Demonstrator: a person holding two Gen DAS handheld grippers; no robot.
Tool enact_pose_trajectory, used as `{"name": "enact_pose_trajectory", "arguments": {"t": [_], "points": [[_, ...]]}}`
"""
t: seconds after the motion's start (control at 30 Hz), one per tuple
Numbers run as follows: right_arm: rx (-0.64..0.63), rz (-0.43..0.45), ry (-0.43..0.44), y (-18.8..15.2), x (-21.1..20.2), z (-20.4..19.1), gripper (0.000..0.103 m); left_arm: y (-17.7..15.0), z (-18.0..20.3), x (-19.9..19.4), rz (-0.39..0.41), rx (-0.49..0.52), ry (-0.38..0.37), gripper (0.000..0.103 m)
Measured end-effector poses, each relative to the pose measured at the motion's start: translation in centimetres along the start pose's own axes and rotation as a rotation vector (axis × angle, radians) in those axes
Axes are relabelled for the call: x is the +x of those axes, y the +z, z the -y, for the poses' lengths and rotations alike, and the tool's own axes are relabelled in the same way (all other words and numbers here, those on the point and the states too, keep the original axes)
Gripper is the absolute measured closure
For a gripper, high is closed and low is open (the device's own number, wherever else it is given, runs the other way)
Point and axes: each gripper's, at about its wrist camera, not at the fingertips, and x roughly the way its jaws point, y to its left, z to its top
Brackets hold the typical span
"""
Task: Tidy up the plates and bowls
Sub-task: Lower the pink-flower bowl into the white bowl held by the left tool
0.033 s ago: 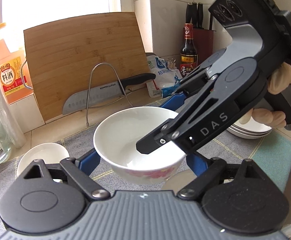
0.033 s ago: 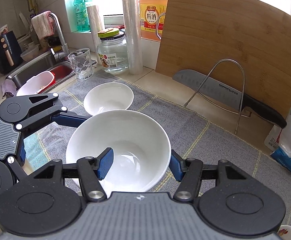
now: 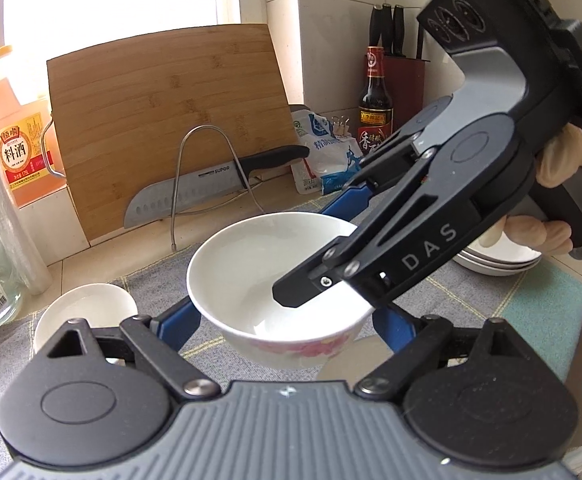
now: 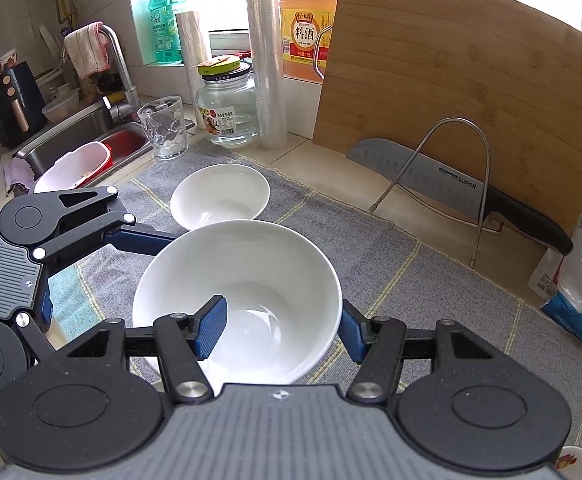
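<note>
The large white bowl (image 4: 237,296), with a pink floral print on its outer wall (image 3: 281,280), sits above the grey dish mat (image 4: 431,284) at the centre of the counter; whether its base touches the mat cannot be determined. The right gripper (image 4: 279,322) has one blue finger pad (image 4: 211,330) inside the bowl against the inner wall and the other pad outside the rim at the right; its fingers are spread across the rim section, and firm clamping on the wall cannot be confirmed. In the left wrist view this gripper (image 3: 315,280) descends from the upper right with its black finger inside the bowl cavity. The left gripper (image 3: 287,316) has its blue fingers set wide apart, one on each side of the bowl's outer wall; contact with the bowl cannot be determined. In the right wrist view the left gripper (image 4: 103,268) enters from the left edge, one finger reaching toward the bowl rim. A small white bowl (image 4: 221,196) rests on the mat just beyond the large bowl. A stack of white plates (image 3: 499,258) lies at the right of the mat. A bamboo cutting board (image 4: 463,80) leans against the wall behind a wire rack (image 4: 439,160) holding a knife (image 4: 451,188).
</note>
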Motion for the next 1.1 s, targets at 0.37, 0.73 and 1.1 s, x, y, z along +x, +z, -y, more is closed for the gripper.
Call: {"name": "enact_pose_trajectory", "arguments": {"t": [0.37,0.73,1.1], "points": [[0.012,-0.013,0.001,-2.9,-2.1,-2.3,0.038,-1.4,2.4,-2.6,-0.021,0.025,-0.036,0.011],[0.041,-0.033,-0.006,-5.0,-3.0,-3.2,0.038,-2.3,3.4,-3.3,-0.055,0.026,-0.080,0.011],[0.063,-0.054,-0.004,-6.2,-3.0,-3.5,0.038,-3.3,3.9,-2.9,-0.082,0.024,-0.103,0.011]]}}
